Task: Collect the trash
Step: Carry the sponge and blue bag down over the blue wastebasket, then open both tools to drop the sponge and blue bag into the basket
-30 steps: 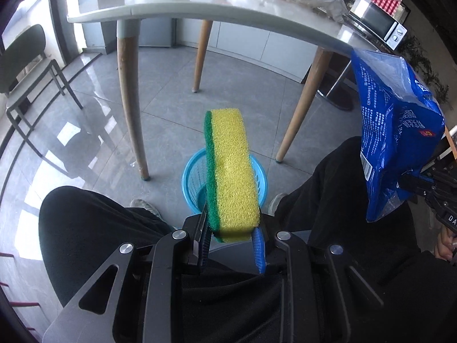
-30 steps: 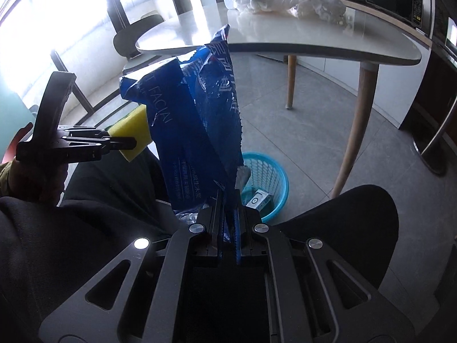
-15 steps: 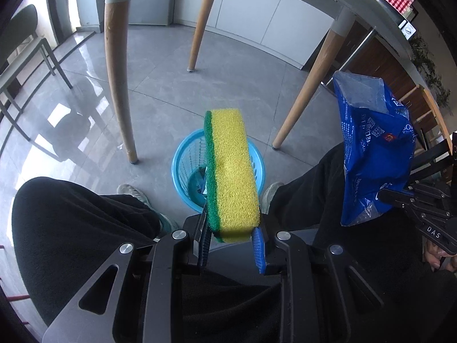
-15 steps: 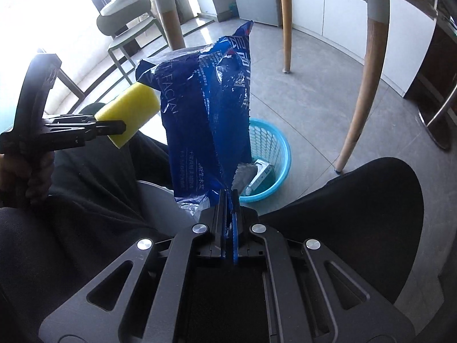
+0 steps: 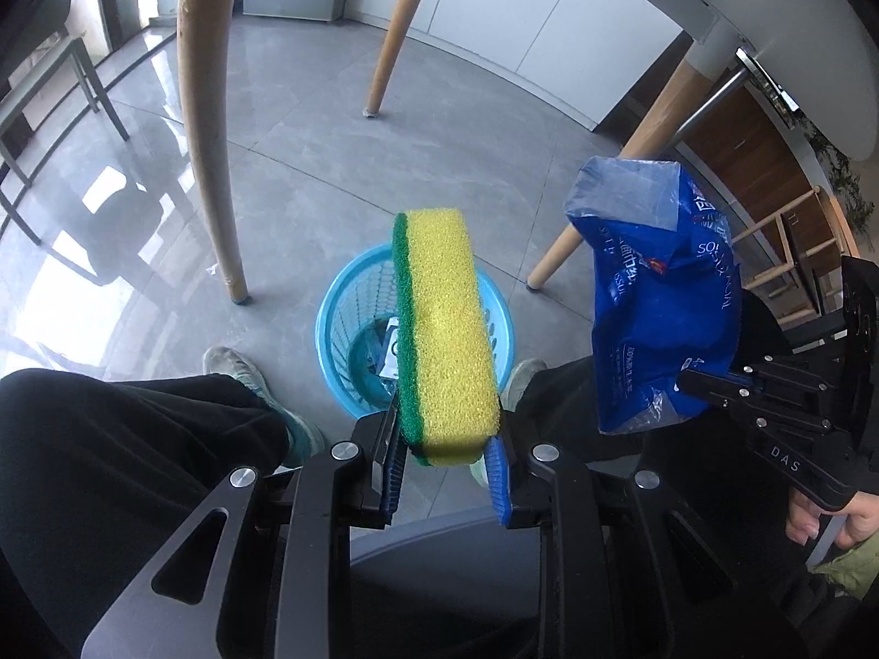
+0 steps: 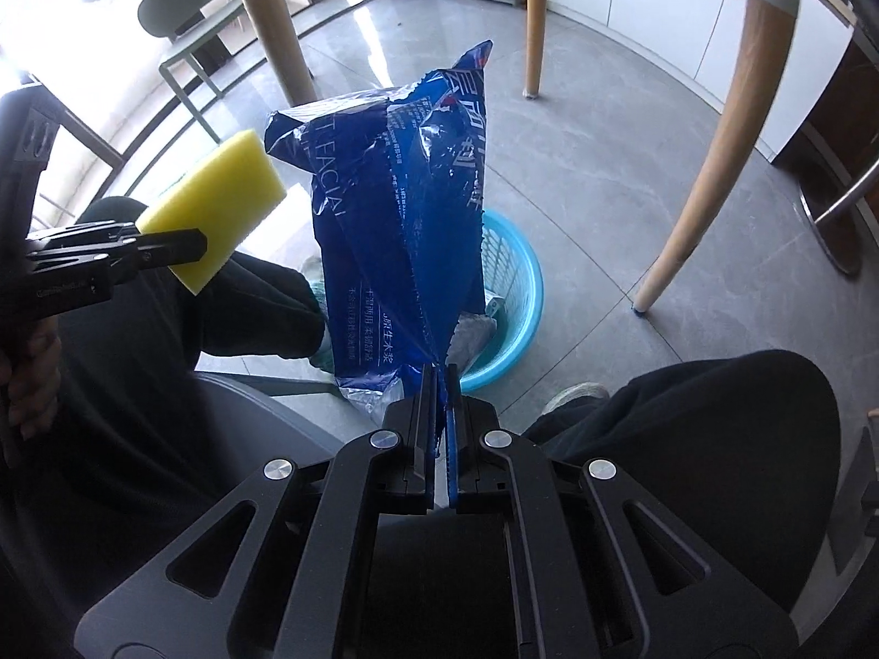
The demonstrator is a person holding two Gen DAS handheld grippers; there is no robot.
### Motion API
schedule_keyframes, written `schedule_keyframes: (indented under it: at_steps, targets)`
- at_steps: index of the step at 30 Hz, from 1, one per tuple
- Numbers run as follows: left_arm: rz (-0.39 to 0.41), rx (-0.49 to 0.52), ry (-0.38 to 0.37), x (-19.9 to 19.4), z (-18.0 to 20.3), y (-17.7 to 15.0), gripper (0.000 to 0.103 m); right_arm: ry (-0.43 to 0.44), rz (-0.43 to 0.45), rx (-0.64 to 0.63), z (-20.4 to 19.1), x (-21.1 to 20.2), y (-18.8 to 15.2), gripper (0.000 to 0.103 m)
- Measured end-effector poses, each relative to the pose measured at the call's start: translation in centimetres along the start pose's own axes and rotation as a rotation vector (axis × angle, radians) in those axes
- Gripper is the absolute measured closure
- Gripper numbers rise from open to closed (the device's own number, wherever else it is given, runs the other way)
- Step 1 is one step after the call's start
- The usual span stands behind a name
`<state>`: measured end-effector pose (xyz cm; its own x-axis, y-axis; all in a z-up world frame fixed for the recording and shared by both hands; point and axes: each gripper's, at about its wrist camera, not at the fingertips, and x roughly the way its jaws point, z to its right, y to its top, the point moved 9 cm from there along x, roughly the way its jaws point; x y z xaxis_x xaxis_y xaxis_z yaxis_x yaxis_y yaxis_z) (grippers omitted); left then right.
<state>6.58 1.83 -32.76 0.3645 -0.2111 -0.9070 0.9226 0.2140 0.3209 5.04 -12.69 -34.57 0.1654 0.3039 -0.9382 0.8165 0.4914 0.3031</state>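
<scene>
Yellow foam backed with green is seen clamped at its near end in the left gripper; this sponge is held above the blue basket, which stands on the grey floor between the person's shoes. At three o'clock of the sponge, a crumpled blue plastic bag is pinched at its lower edge by the right gripper, whose jaws are pressed together on the film. Small scraps are seen lying inside the basket. Wooden bench legs are seen at eleven o'clock of the basket.
</scene>
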Motion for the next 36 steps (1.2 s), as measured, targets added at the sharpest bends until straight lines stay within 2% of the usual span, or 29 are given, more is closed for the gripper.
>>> schedule_keyframes:
  at_steps: [11,17,22,25,31,36]
  targets:
    - [-0.014,-0.061,-0.001,3.2,-0.7,1.6,0.079,-0.025,-0.135,0.064,1.0,6.8,2.2,0.101]
    - [-0.048,-0.078,-0.011,4.8,-0.6,2.3,0.079,-0.093,-0.177,0.040,1.6,10.6,4.0,0.101]
    - [-0.064,-0.092,0.000,6.6,-1.1,2.9,0.079,-0.024,-0.277,0.141,2.9,14.3,4.0,0.101]
    - [-0.080,-0.099,0.000,7.8,-1.4,3.3,0.079,-0.058,-0.289,0.151,3.7,16.1,4.3,0.101]
    - [-0.129,-0.113,-0.012,10.1,-1.7,3.6,0.079,-0.049,-0.362,0.159,3.4,20.1,3.6,0.101]
    - [-0.166,-0.094,-0.012,11.7,-1.4,3.4,0.079,-0.029,-0.389,0.172,3.2,21.3,3.4,0.100]
